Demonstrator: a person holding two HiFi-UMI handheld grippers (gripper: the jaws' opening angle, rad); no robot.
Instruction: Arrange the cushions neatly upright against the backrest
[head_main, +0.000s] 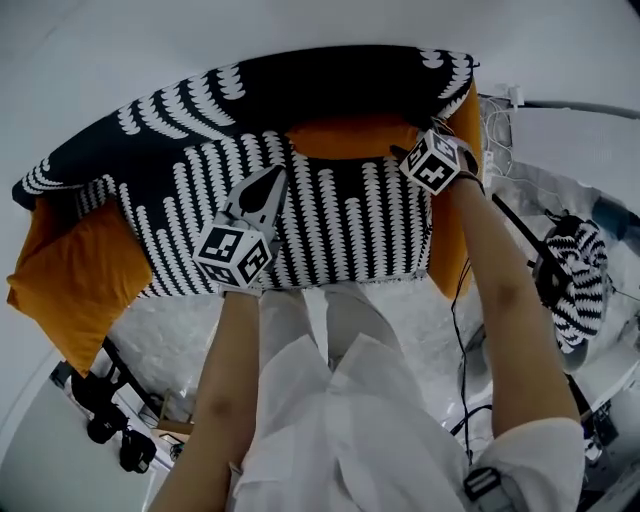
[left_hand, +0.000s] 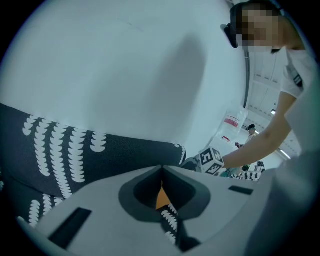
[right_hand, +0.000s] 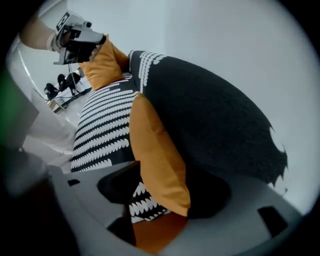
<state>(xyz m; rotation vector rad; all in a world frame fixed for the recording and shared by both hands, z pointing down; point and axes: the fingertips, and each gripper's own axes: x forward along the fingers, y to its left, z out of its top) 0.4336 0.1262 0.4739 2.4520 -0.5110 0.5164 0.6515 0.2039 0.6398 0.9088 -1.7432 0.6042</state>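
Observation:
The sofa has a dark patterned backrest (head_main: 300, 85) and a striped seat (head_main: 340, 225). One orange cushion (head_main: 350, 137) leans on the backrest at the middle. A second orange cushion (head_main: 75, 280) hangs off the left end, and a third (head_main: 447, 255) stands at the right end. My right gripper (head_main: 405, 155) is at the middle cushion's right corner. Its jaws stand open, and that cushion (right_hand: 155, 150) lies between them without being pressed. My left gripper (head_main: 275, 175) hovers shut over the seat with nothing in it. It also shows far off as the left gripper (right_hand: 75, 40).
A black-and-white patterned bundle (head_main: 580, 285) lies right of the sofa among cables (head_main: 470, 340). Black stands and gear (head_main: 110, 420) sit on the floor at front left. A white wall (left_hand: 125, 65) rises behind the backrest. More orange fabric (right_hand: 155, 232) shows under the right jaws.

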